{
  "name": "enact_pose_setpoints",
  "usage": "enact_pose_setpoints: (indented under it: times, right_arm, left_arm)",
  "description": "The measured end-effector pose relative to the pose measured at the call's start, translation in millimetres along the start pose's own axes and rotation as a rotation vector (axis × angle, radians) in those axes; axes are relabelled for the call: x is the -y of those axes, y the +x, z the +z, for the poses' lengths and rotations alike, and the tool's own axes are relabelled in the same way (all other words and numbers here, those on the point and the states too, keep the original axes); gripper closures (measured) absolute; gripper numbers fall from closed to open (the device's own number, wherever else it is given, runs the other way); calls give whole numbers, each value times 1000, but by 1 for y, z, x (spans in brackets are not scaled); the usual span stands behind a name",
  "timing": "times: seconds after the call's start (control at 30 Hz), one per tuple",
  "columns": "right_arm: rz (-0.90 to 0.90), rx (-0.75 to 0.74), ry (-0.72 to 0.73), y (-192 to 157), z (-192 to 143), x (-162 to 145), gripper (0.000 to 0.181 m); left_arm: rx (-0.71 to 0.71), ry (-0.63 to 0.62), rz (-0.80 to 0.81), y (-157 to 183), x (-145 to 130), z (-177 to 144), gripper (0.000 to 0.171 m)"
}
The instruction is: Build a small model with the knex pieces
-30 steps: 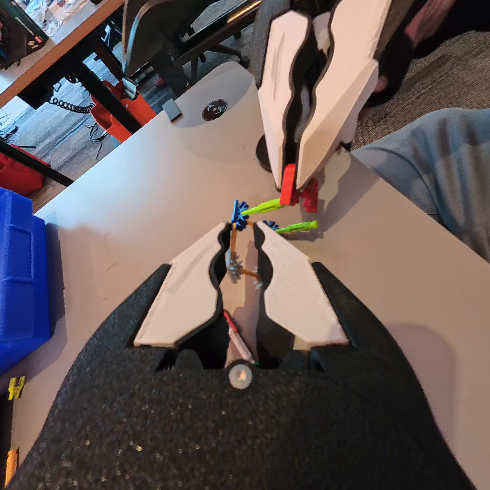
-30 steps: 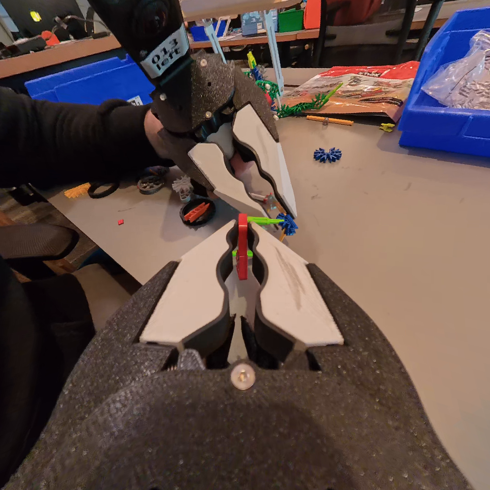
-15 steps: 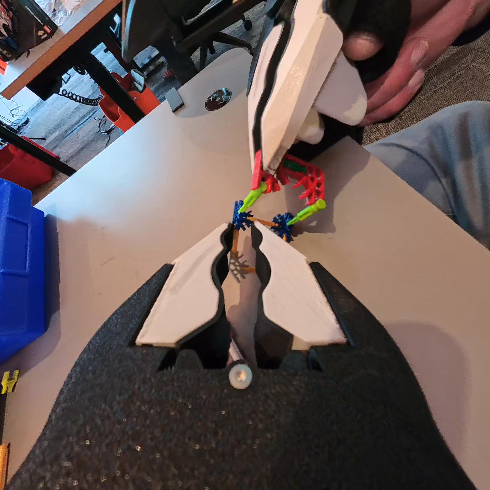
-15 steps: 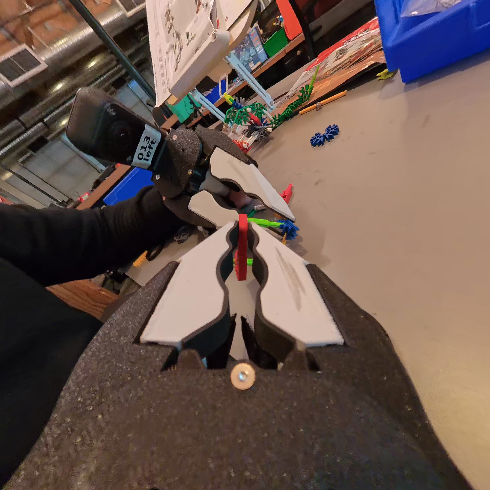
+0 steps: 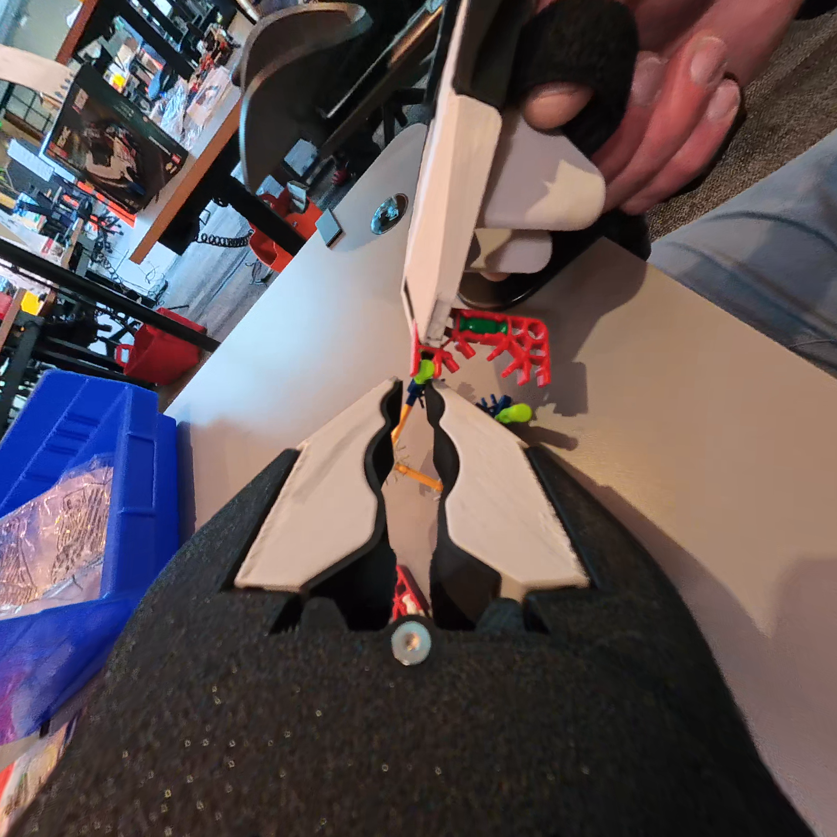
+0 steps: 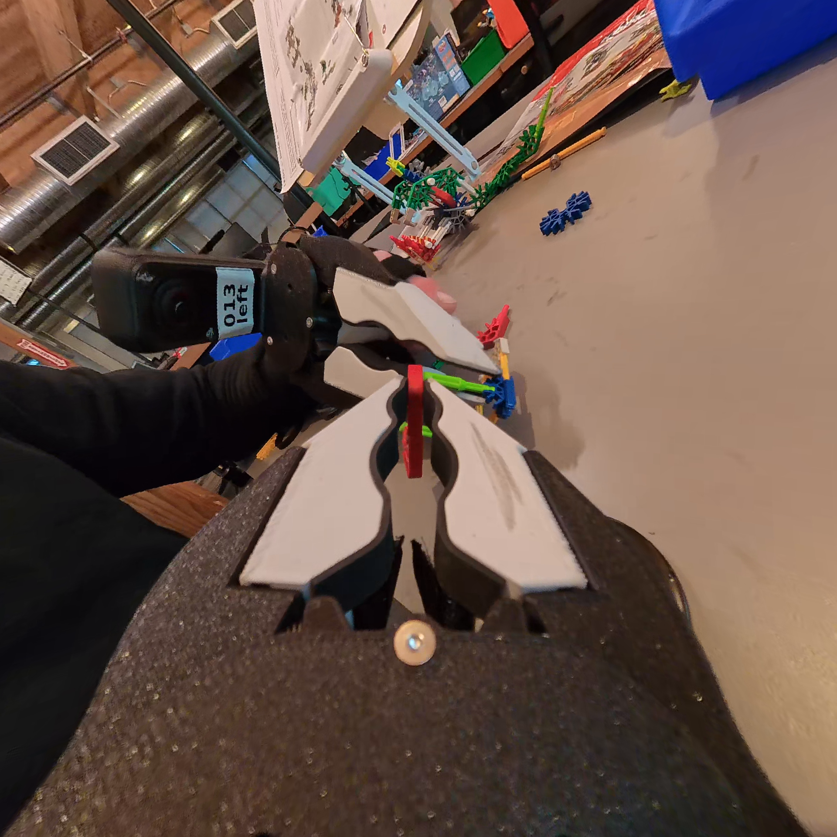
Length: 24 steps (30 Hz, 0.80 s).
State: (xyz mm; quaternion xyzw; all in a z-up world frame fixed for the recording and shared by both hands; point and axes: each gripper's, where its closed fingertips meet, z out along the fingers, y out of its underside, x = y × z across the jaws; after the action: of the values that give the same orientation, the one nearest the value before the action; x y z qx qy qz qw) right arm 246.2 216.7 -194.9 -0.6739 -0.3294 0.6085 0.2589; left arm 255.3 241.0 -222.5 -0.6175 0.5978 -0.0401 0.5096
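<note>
A small rod-and-connector toy assembly hangs between my two grippers above the grey table (image 5: 679, 453). My left gripper (image 5: 414, 390) is shut on its blue connector (image 5: 411, 395), with an orange rod (image 5: 398, 425) running back between the jaws. My right gripper (image 6: 414, 381) is shut on a flat red connector (image 6: 414, 425). A lime green rod (image 6: 457, 385) joins that to the blue connector (image 6: 502, 394). In the left wrist view the right gripper (image 5: 425, 339) comes down from above, with a red connector frame (image 5: 521, 344) beside its tips. The left gripper (image 6: 491, 369) shows opposite in the right wrist view.
A blue bin (image 5: 90, 453) with a plastic bag stands left of my left gripper. Loose blue connectors (image 6: 566, 213), an orange rod (image 6: 561, 154), a green model (image 6: 430, 190) and another blue bin (image 6: 747, 36) lie farther along the table. A person's hand (image 5: 670, 104) holds the right gripper. Left and right tips are no more than a few centimetres apart.
Both grippers have rolled and tilted while keeping their grip. The assembly turned with them, and the red frame has swung out to the right of the right gripper's tips.
</note>
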Motion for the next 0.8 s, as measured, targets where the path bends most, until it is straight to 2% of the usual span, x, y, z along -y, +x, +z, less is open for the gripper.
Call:
enact_pose_setpoints:
  times: [0.33,0.6,0.8]
  right_arm:
    - [17,5,28,1,-2,2,177]
    - [39,-29,99,7,-10,8,177]
    - [19,-33,70,3,-4,4,177]
  left_arm:
    - [1,53,17,2,5,1,171]
    - [31,34,7,-2,2,-1,171]
    - [52,6,44,-1,2,1,171]
